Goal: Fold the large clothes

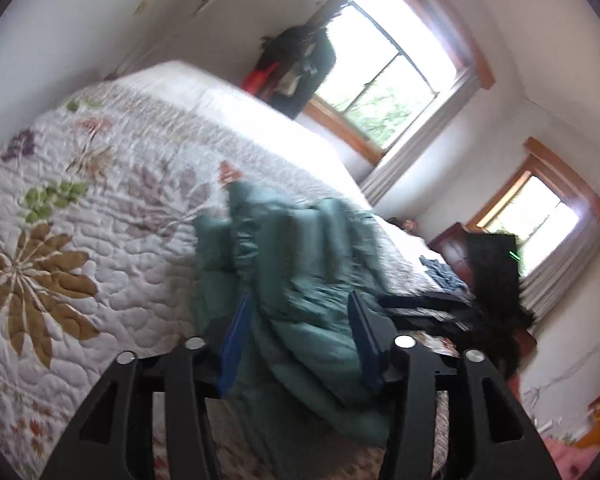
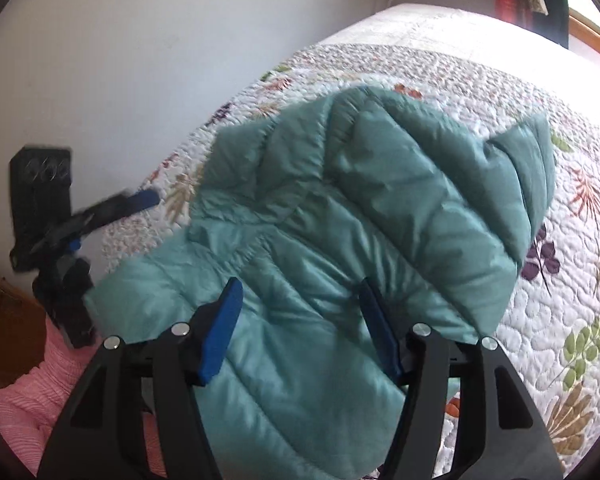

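Observation:
A teal quilted puffer jacket (image 2: 340, 208) lies crumpled on a floral quilt (image 2: 572, 264), one part folded over at the upper right. My right gripper (image 2: 300, 286) hovers over its near part, blue pads (image 2: 220, 332) wide apart and holding nothing. In the left wrist view the jacket (image 1: 292, 248) is a bunched heap near the bed's edge. My left gripper (image 1: 298, 304) is open just above it, with fabric showing between the fingers (image 1: 236, 336). The left gripper (image 2: 140, 200) also shows in the right wrist view, off the jacket's left side, held by a pink-sleeved arm (image 2: 32, 396).
The bed fills most of the room, its quilt (image 1: 80, 208) running to a white wall (image 2: 120, 60). Two wood-framed windows (image 1: 388, 80) are beyond it, with dark clothes (image 1: 300, 68) hanging beside one. A dark bulky object (image 1: 492, 272) and a wooden dresser (image 1: 448, 240) stand past the bed's far edge.

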